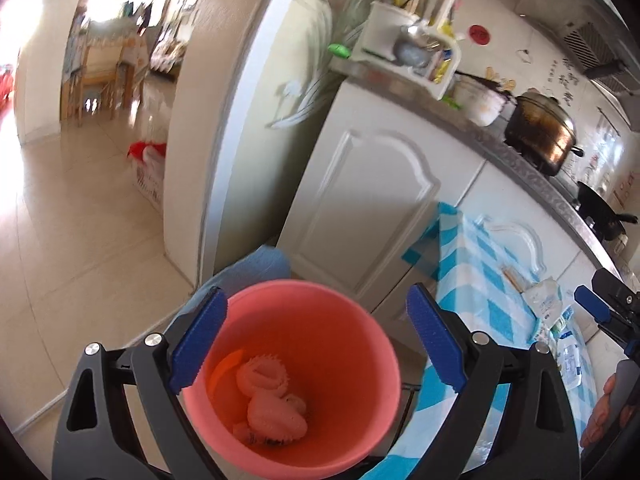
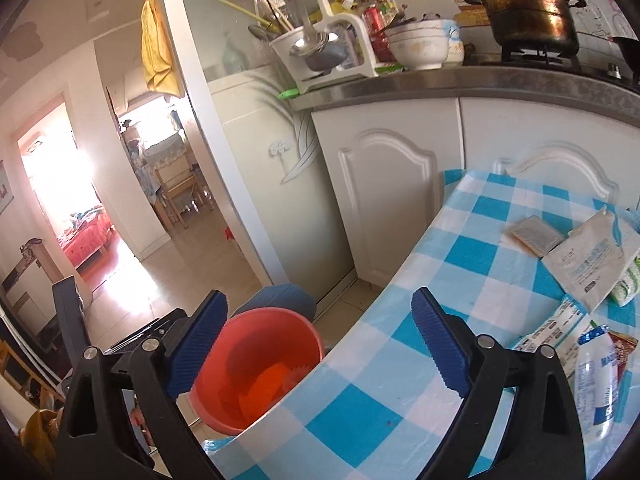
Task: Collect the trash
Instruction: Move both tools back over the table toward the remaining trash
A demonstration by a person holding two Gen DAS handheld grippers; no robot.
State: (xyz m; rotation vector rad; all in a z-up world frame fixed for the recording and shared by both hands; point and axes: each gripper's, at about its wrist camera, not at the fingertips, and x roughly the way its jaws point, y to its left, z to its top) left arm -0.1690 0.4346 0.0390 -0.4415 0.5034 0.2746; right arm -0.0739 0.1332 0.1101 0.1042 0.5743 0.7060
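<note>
A pink bin (image 1: pixel 304 376) stands on the floor beside the table with crumpled paper liners (image 1: pixel 272 396) in its bottom. My left gripper (image 1: pixel 316 340) is open right above the bin, one finger on each side of the rim, holding nothing. My right gripper (image 2: pixel 320 344) is open and empty above the table's left edge, the bin (image 2: pixel 256 368) below its left finger. Trash lies on the checked tablecloth (image 2: pixel 360 400): a white packet (image 2: pixel 596 260), a small flat grey packet (image 2: pixel 534 234), a plastic bottle (image 2: pixel 596 376) and wrappers (image 2: pixel 556 328). The right gripper shows in the left wrist view (image 1: pixel 600 308).
White kitchen cabinets (image 2: pixel 388 200) stand behind the table, their counter holding a rack (image 2: pixel 340 40), a bowl (image 2: pixel 418 44) and a steel pot (image 2: pixel 528 4). A blue stool (image 2: pixel 280 300) is behind the bin. A doorway (image 1: pixel 100 80) opens to the left over tiled floor.
</note>
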